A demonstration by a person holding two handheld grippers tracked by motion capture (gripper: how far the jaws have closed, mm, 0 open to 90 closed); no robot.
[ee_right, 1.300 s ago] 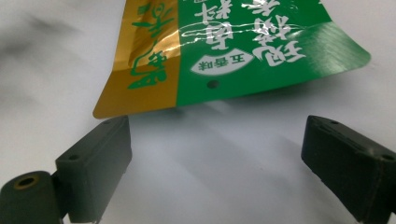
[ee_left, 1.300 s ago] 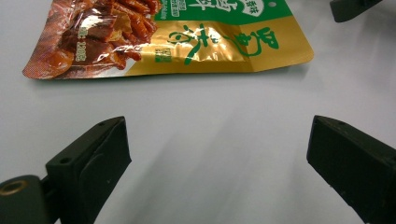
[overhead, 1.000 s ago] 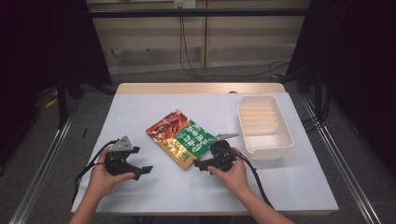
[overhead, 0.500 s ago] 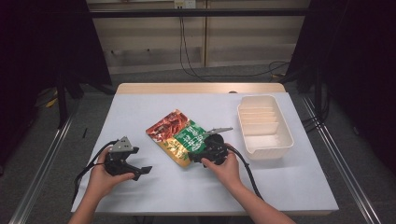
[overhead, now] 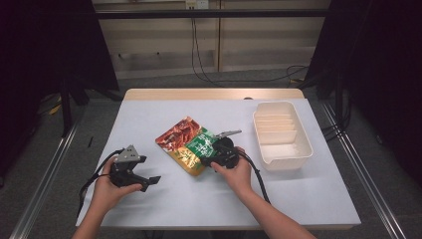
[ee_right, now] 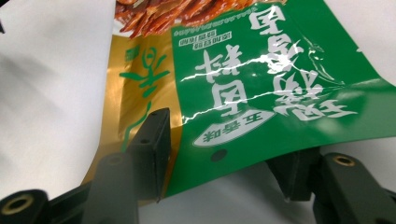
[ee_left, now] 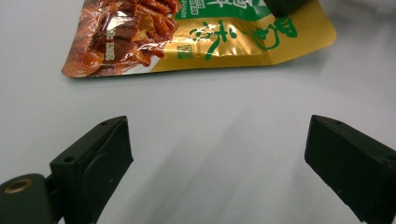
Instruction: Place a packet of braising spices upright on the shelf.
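- The right gripper [overhead: 215, 155] is at the near right edge of the green, gold and red snack pouch [overhead: 189, 144]. Its jaws have just been closing, with the pouch's green corner between them.
- In the right gripper view one jaw lies on top of the gold strip at the left, and the other sits under the lifted green edge at the right. The foil [ee_right: 261, 93] bows up between them. Whether the pads already press on it cannot be told, as a wide span of packet still lies between the jaws.
- The right hand [overhead: 234, 172] wraps the gripper body, and its black cable [overhead: 259, 174] trails back along the forearm.
- The left gripper [overhead: 149, 181] rests low over the white table [overhead: 298, 199], well apart from the pouch. Its jaws stand wide apart with only bare tabletop between them.
- In the left gripper view the pouch [ee_left: 187, 37] lies flat beyond the jaws.
- The pouch lies near the middle of the table, set at a slant.
- A cream plastic tray with dividers [overhead: 304, 149] stands to the right of the pouch, near the right hand but not touching it.
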